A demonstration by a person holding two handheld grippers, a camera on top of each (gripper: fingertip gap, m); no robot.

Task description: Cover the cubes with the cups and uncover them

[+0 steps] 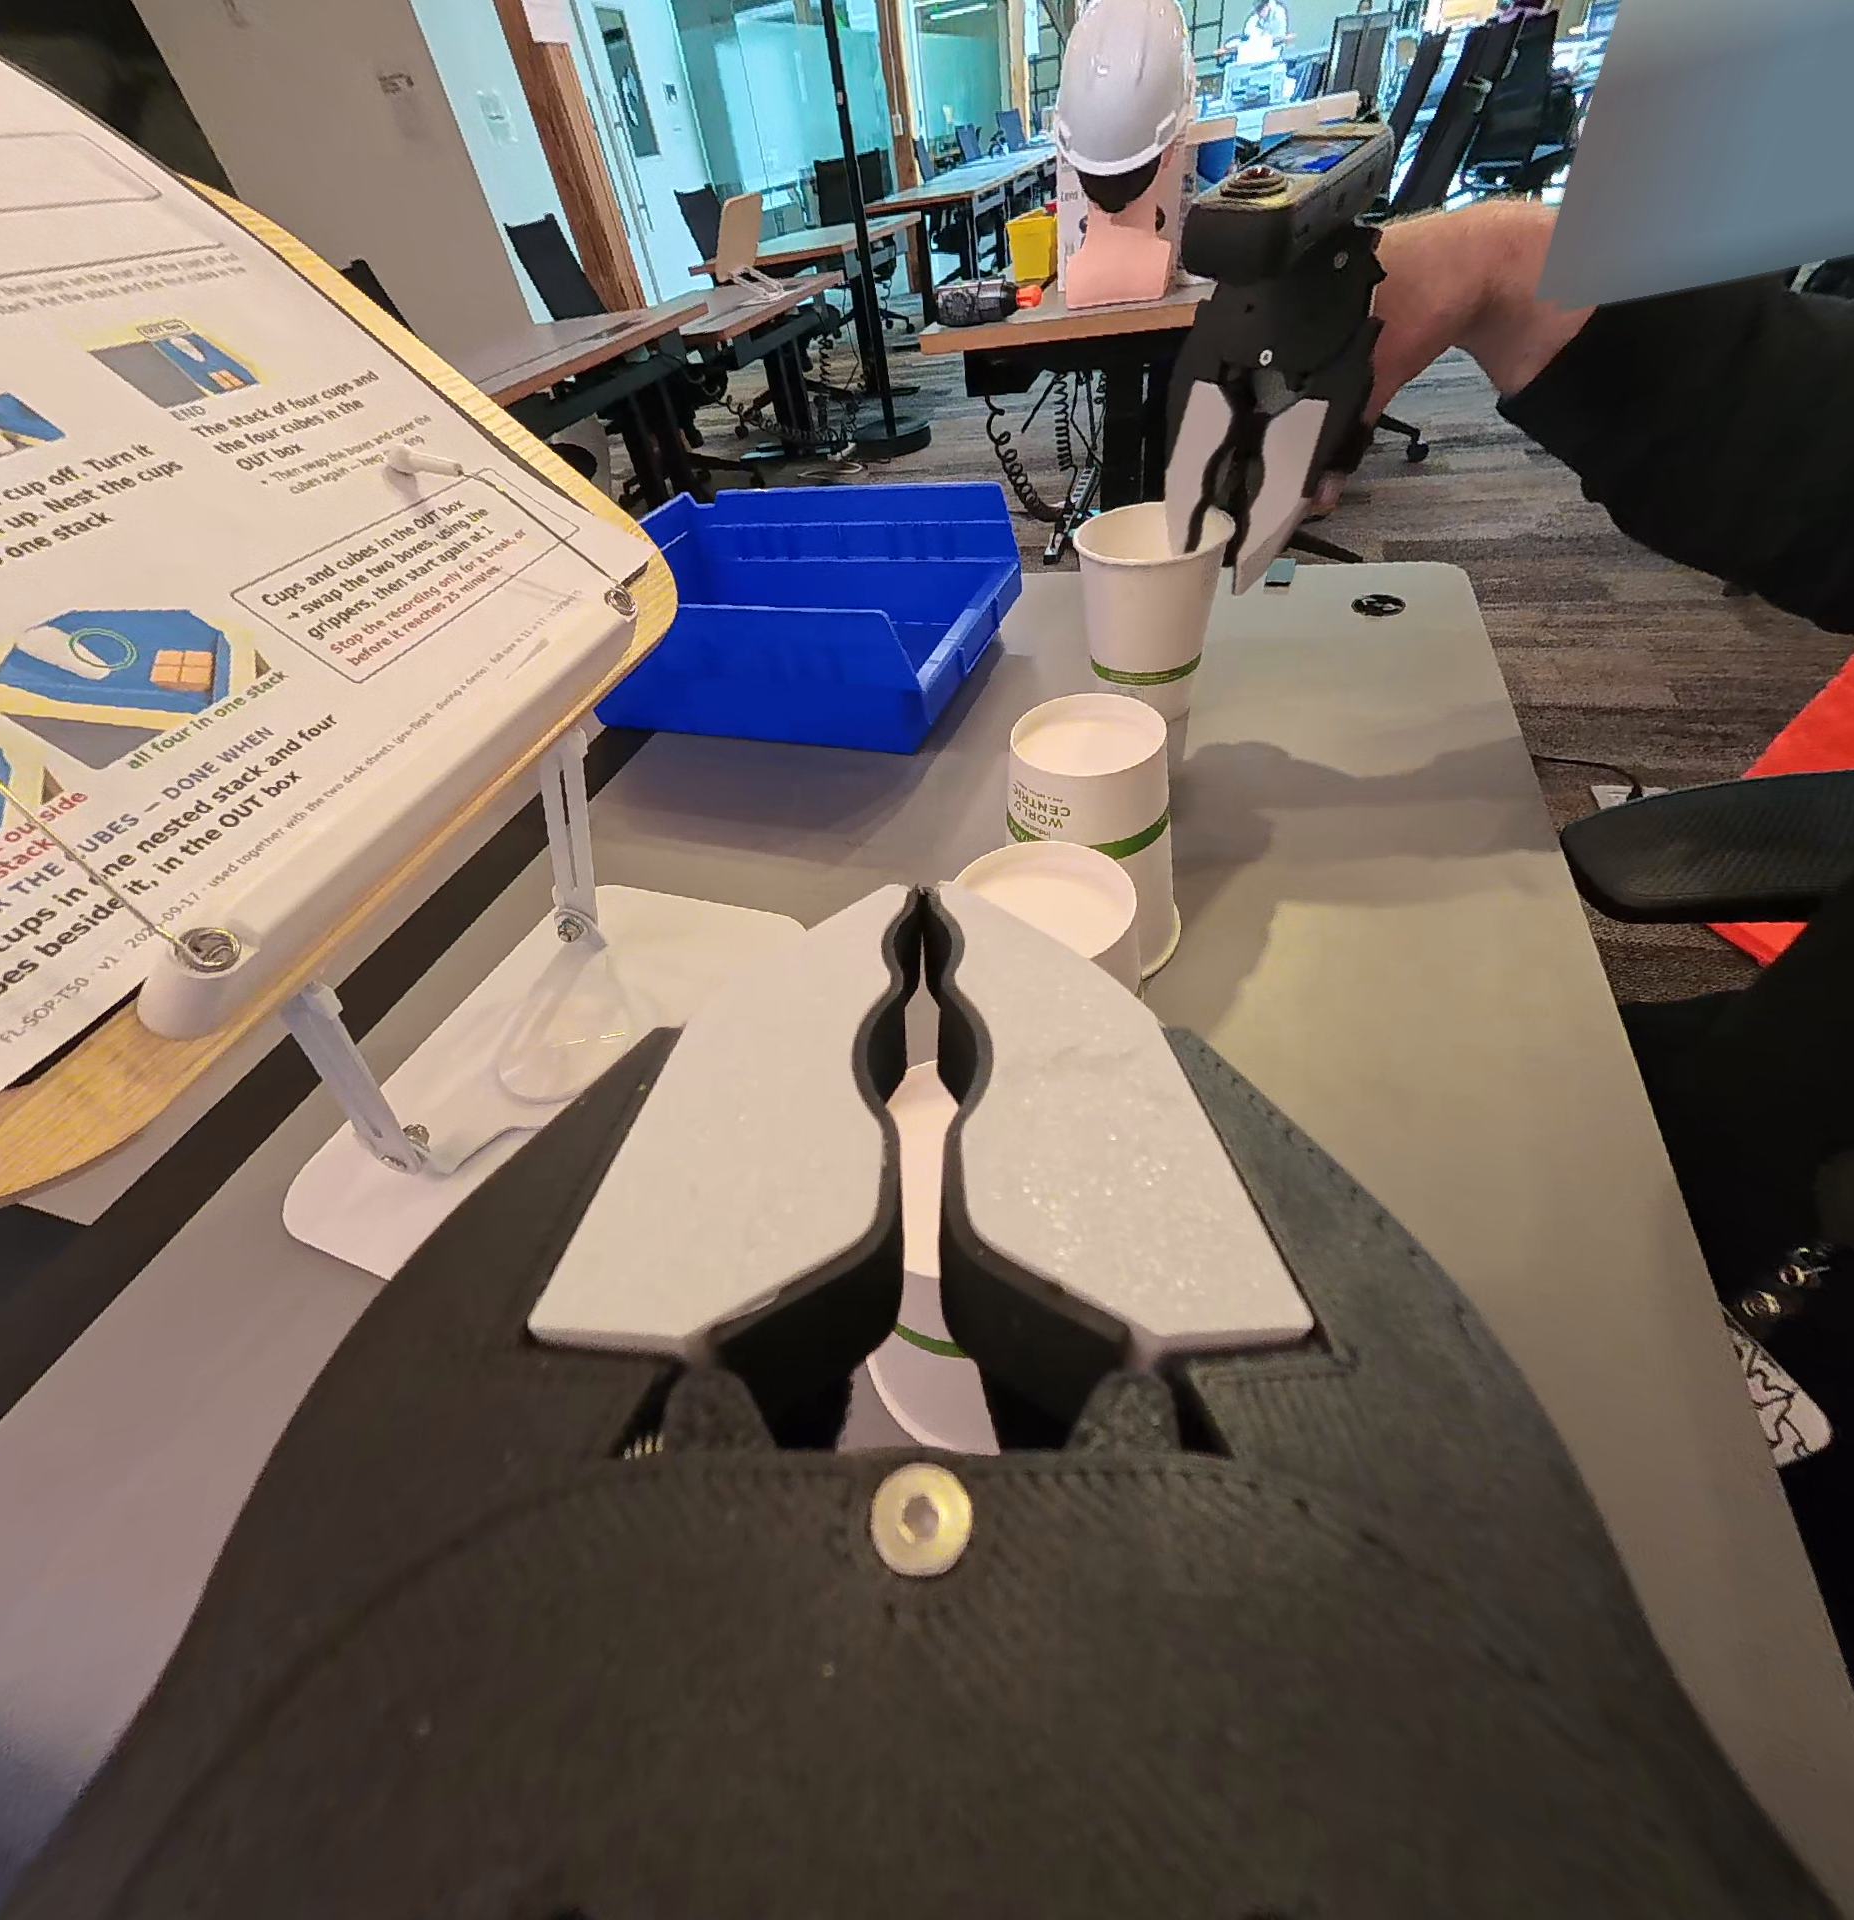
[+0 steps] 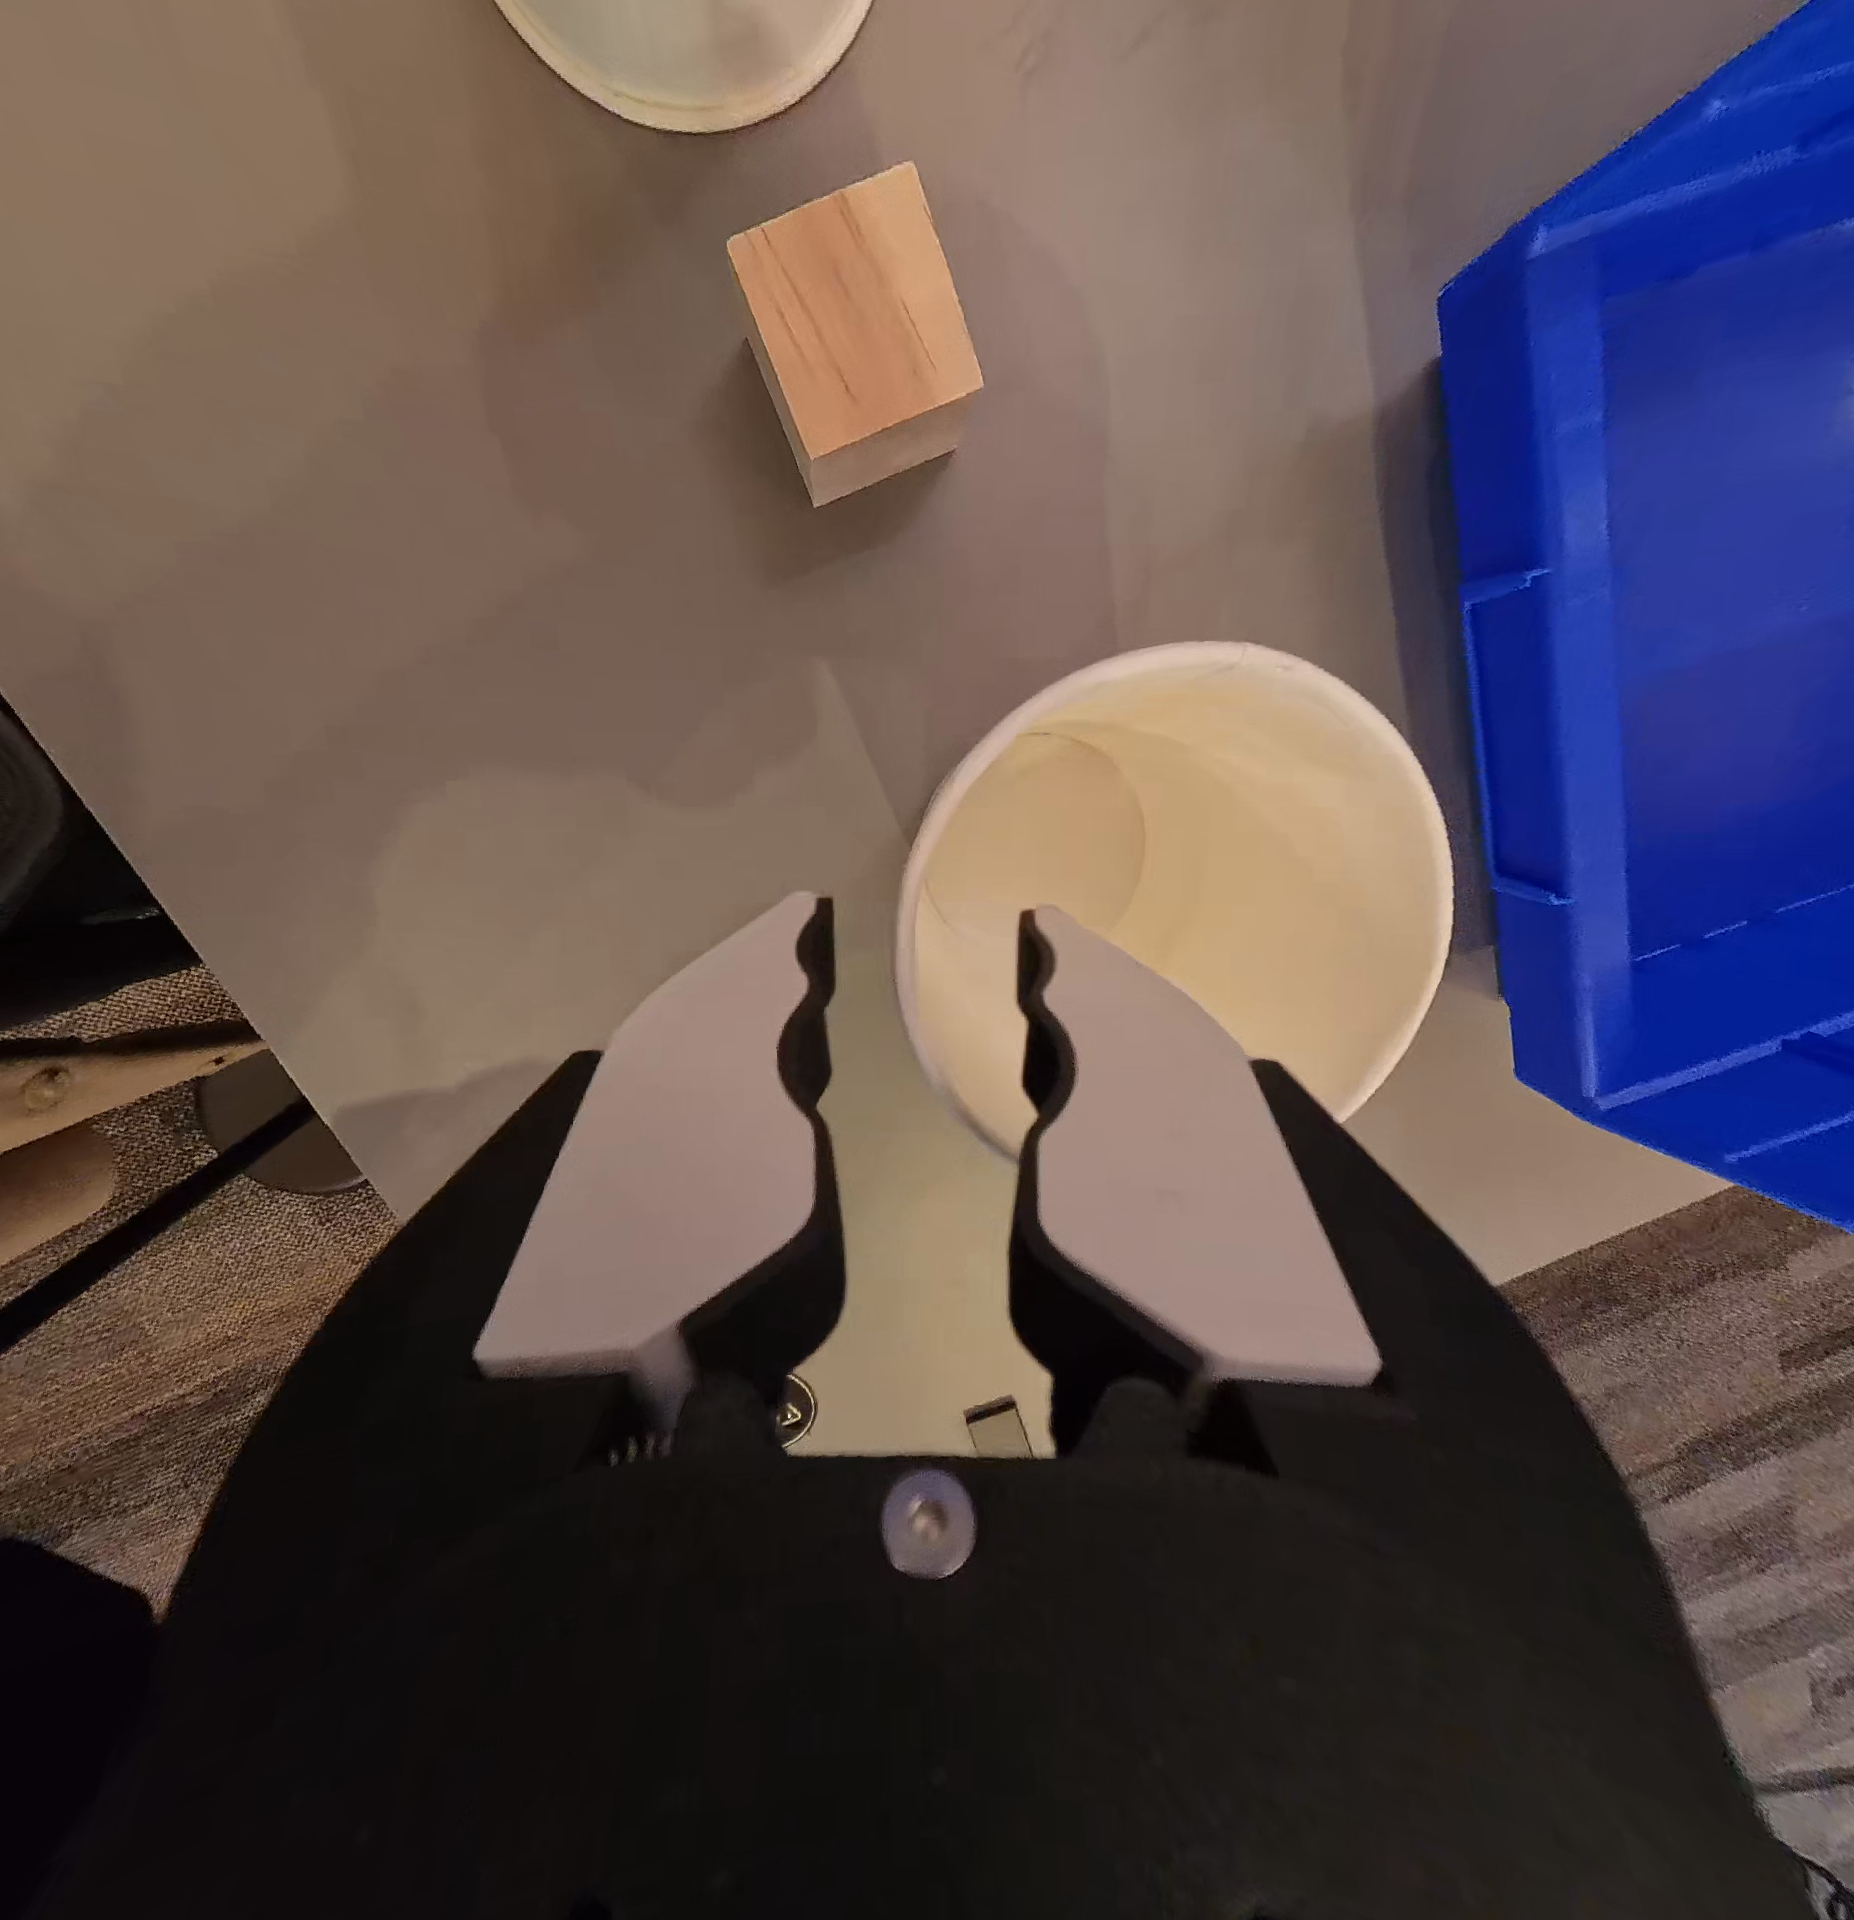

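Note:
Four white paper cups stand in a row on the grey table [image 1: 1370,935]. The farthest cup [image 1: 1146,613] is upright, mouth up. Two nearer cups [image 1: 1089,790] [image 1: 1058,914] are upside down. A fourth cup [image 1: 918,1143] shows through the gap under my left gripper [image 1: 921,914], which is shut with its tips touching, above that cup. My right gripper [image 2: 923,925] is open; its fingers straddle the near rim of the upright cup [image 2: 1214,862]. One bare wooden cube [image 2: 855,332] stands on the table beyond it. Part of another cup [image 2: 684,52] shows at the top edge.
A blue plastic bin [image 1: 829,623] sits at the back of the table, right of the upright cup in the right wrist view [image 2: 1681,623]. A tilted stand with a printed sheet [image 1: 279,623] fills the left. A chair armrest [image 1: 1723,842] is off the table's right edge.

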